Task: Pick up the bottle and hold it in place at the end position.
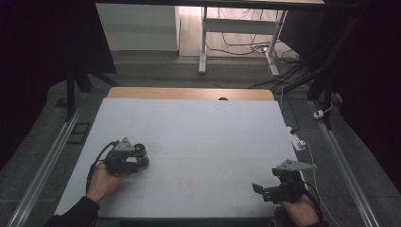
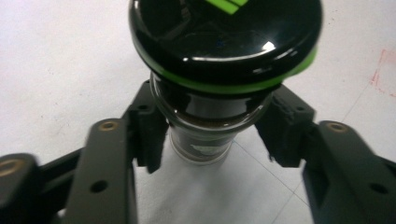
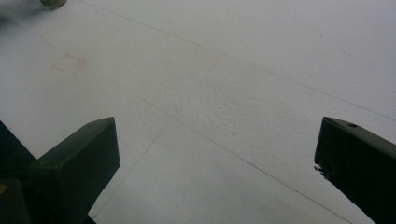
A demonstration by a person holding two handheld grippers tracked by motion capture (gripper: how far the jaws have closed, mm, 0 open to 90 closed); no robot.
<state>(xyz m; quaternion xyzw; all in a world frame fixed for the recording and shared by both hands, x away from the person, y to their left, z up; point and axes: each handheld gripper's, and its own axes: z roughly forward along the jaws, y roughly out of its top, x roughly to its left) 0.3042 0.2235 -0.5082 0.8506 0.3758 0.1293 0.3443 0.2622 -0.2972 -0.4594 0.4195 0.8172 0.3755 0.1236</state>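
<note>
A small glass jar [image 1: 141, 152] with a glossy black lid and a green band stands upright at the left of the white table [image 1: 203, 132]. My left gripper [image 1: 137, 160] reaches it from the near side, held by a hand. In the left gripper view the jar [image 2: 224, 42] sits between the two black jaws, and the left gripper [image 2: 210, 135] has its pads pressed against the glass below the lid. The jar holds something dark. My right gripper [image 1: 258, 189] rests low at the near right; in its own view the right gripper [image 3: 217, 149] has its jaws wide apart over bare table.
A faint red smudge [image 1: 184, 185] marks the sheet near the front middle. A white power strip [image 1: 297, 139] with a cable lies off the table's right edge. A wooden strip [image 1: 189, 93] borders the far edge. Metal rails run along both sides on the floor.
</note>
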